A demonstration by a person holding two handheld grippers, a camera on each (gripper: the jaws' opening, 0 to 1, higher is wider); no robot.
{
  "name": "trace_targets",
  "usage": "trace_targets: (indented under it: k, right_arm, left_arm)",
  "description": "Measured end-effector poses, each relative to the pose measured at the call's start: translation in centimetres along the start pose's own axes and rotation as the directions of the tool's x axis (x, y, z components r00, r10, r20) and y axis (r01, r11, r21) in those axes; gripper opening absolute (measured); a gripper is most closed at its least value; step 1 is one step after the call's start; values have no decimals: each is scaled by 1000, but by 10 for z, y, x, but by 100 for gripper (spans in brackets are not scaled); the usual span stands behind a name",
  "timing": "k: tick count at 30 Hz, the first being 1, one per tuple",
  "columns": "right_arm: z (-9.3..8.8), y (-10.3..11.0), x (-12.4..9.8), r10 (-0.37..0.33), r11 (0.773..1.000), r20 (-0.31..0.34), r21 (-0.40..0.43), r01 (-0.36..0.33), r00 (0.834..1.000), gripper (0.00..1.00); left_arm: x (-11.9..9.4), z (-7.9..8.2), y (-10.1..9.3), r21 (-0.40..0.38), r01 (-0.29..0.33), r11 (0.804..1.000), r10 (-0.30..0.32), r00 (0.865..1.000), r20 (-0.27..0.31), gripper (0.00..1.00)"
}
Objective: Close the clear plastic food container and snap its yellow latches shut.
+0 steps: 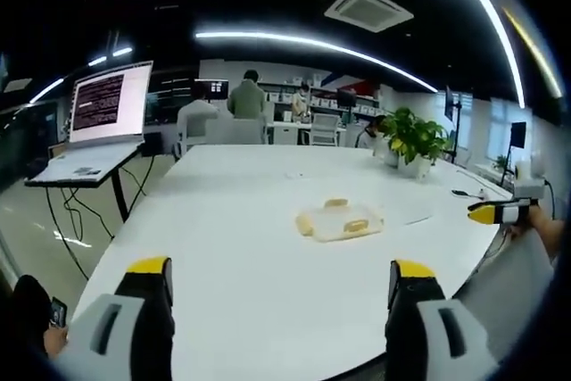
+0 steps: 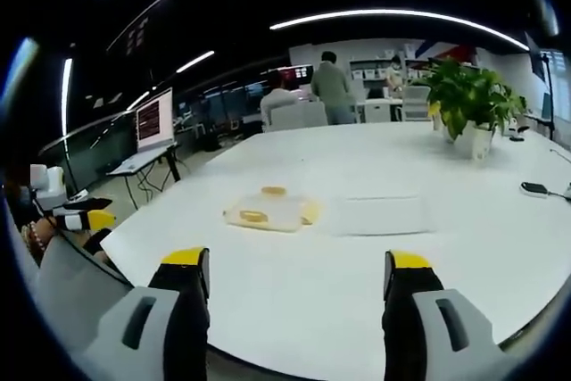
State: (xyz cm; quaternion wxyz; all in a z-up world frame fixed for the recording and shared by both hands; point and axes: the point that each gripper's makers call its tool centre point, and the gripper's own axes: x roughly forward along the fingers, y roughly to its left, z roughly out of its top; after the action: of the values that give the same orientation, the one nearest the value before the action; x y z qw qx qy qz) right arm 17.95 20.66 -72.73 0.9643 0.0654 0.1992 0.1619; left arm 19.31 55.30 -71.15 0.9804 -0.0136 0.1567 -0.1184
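Potted plant [image 2: 466, 100], laptop [image 1: 94, 136], perhaps monitors.

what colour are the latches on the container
Yellow; the latches on the clear container show best in the right gripper view.

The container [image 1: 340, 219] is too small to tell whether latches are closed.

Clear food container [image 1: 340, 220] [image 2: 268, 211] lies flat mid-frame on white table [image 1: 268, 256]; lid on, yellow latches [image 1: 355, 225] sticking outward.
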Motion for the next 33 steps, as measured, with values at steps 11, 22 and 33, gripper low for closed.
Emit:
trace_targets:
  k: [11,22,33]
  right_arm:
    - [23,-27,27,31,989,-4,-145,-31,1000,77]
    - [51,-38,67,118,961,6,-251,-113,993,78]
    - [56,-43,114,206,888,-78,-404,-220,975,80]
  left_arm:
    - [36,25,6,181,38,983,-37,999,-9,99]
    - [74,22,-12,350,158,923,-119,984,-130,99]
    - [158,21,-29,478,300,826,-192,946,-262,97]
